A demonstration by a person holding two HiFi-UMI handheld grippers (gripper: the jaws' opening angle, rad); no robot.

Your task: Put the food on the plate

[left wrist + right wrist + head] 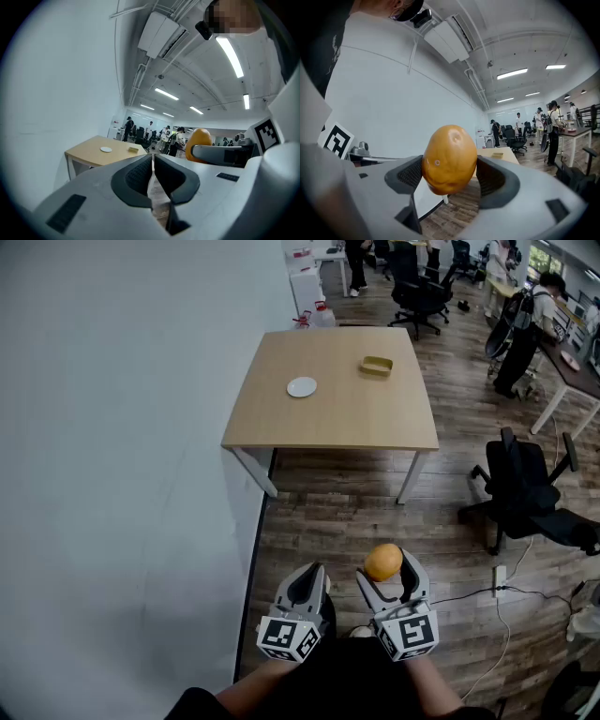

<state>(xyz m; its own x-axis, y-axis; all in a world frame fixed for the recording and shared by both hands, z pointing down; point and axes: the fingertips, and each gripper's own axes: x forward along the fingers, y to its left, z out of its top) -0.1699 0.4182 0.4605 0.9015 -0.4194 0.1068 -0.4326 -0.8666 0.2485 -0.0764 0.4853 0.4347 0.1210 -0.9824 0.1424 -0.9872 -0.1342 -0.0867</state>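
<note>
My right gripper (385, 570) is shut on an orange potato-shaped food item (382, 562), which fills the middle of the right gripper view (449, 159) between both pads. My left gripper (307, 585) is shut with nothing in it; its pads meet in the left gripper view (153, 174), where the potato (198, 142) also shows to the right. Both grippers hang low over the wooden floor, well short of the table. A small white plate (302, 387) lies on the light wooden table (333, 413), left of centre. The plate (106, 149) looks tiny in the left gripper view.
A small yellowish tray (377, 365) sits on the table's right part. A white wall (122, 456) runs along the left. A black office chair (525, 488) stands right of the table, with cables (497, 601) on the floor. People and desks are at the far back.
</note>
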